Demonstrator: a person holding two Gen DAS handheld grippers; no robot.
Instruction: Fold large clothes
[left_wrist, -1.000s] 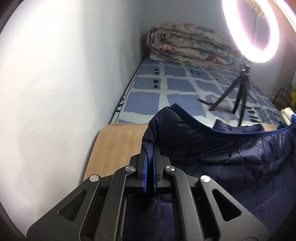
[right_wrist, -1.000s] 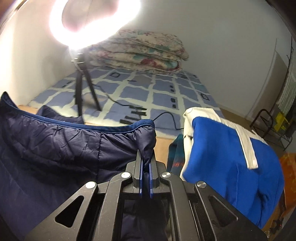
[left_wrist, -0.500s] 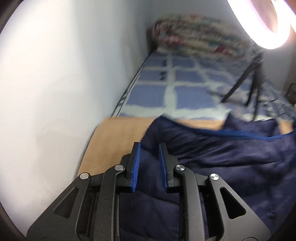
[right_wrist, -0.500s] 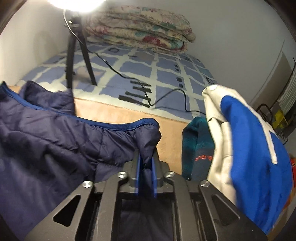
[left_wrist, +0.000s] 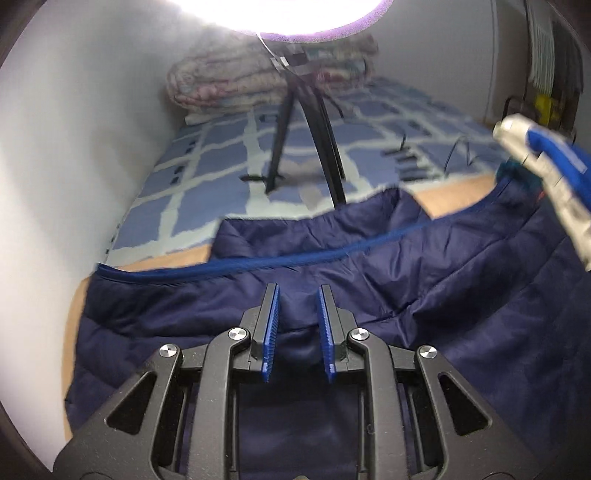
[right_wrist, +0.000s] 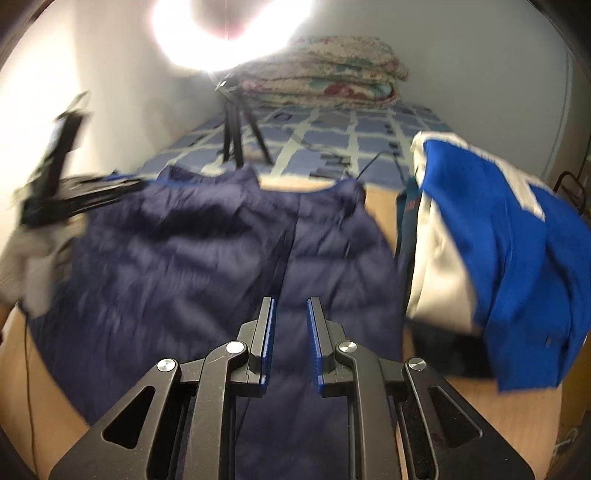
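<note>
Two views show us the same garment. From the left wrist, our left tool (left_wrist: 296, 328) hangs with its blue pads spread, nothing pinched, over the navy quilted puffer jacket (left_wrist: 369, 295) lying flat on the tan wooden surface (left_wrist: 454, 197). From the right wrist, our right tool (right_wrist: 290, 341) is likewise spread above the jacket (right_wrist: 184, 266), beside a blue-and-white garment pile (right_wrist: 498, 258); the left tool (right_wrist: 55, 177) shows blurred at far left.

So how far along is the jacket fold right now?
Done: the navy jacket lies spread flat on the wooden table. In hand: nothing; both the left gripper and right gripper are open, with no cloth pinched. Left: no finished fold shows, and the blue-and-white garment sits heaped beside it.
</note>
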